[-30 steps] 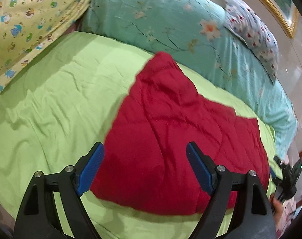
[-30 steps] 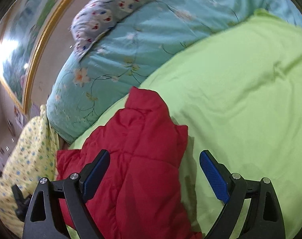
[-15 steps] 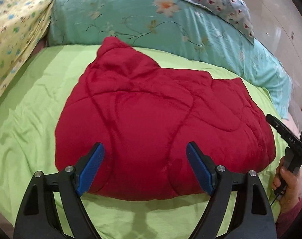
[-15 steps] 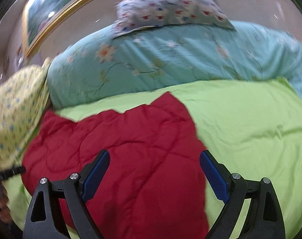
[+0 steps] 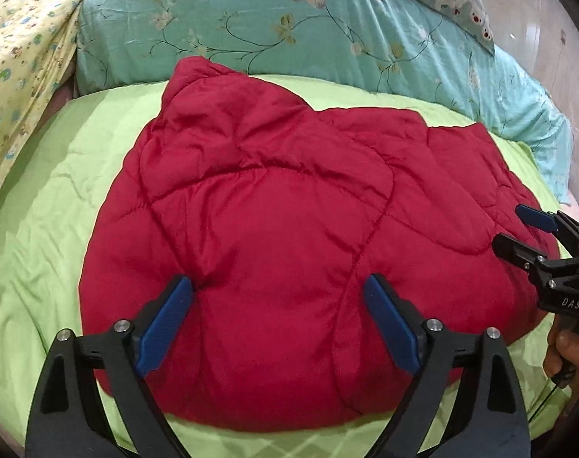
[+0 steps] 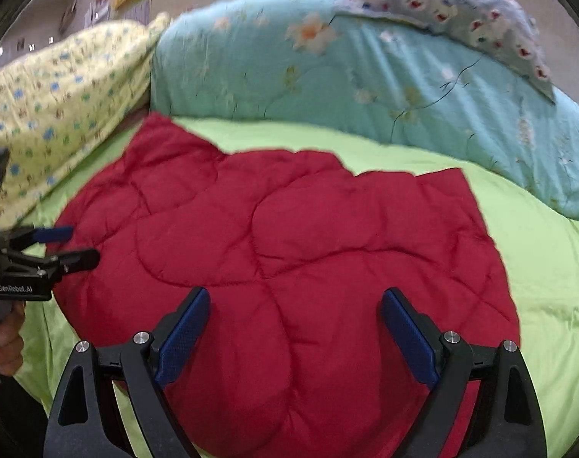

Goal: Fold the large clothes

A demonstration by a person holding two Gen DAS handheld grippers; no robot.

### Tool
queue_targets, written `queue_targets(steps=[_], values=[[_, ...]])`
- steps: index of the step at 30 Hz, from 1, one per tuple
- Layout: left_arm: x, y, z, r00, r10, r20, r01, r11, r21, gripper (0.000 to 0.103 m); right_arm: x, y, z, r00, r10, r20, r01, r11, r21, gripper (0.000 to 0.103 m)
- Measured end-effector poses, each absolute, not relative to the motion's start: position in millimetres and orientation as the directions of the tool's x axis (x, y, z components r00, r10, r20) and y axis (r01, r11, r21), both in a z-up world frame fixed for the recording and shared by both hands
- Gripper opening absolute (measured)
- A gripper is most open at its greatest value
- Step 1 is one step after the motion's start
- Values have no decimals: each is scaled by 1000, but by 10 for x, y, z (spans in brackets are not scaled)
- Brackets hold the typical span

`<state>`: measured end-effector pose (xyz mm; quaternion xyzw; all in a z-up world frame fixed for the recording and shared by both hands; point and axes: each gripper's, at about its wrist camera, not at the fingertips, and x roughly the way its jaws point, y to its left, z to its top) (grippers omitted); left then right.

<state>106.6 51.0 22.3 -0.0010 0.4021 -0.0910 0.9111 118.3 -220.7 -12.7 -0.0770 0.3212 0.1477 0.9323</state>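
The red quilted jacket (image 5: 289,236) lies folded on the green bedsheet (image 5: 60,198). The left gripper (image 5: 278,316) hangs over its near edge, jaws opening and empty; the right gripper (image 6: 293,328) is spread wide, gripping nothing

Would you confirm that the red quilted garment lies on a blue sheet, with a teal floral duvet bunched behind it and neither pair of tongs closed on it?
Only the sheet colour is wrong. In both wrist views the red quilted garment lies on a light green sheet. The teal floral duvet is bunched behind it, and neither the left tongs nor the right tongs are closed on it.
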Motion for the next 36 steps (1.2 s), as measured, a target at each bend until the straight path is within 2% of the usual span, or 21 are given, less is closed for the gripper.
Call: queue_targets(steps=[2,5,14,20,36], values=[[1189,499,201,642,-161,-750,164,984,-71,98,1374,-2240,-184,697,219,-683,-302,953,-3,97],[1291,492,173,630,-143,-764,155,986,-57,102,1586,-2349,-210,669,199,-716,-254,967,31,97],[1961,544,282,620,-80,-780,106,994,-17,102,2074,-2485,-171,590,168,-790,-189,980,68,97],[2377,716,79,570,-107,-815,52,994,-95,102,2200,-2658,-274,590,210,-780,-154,977,146,98],[2486,779,-37,559,-127,-819,53,992,-118,103,2407,-2847,-340,607,210,-766,-84,976,202,97]])
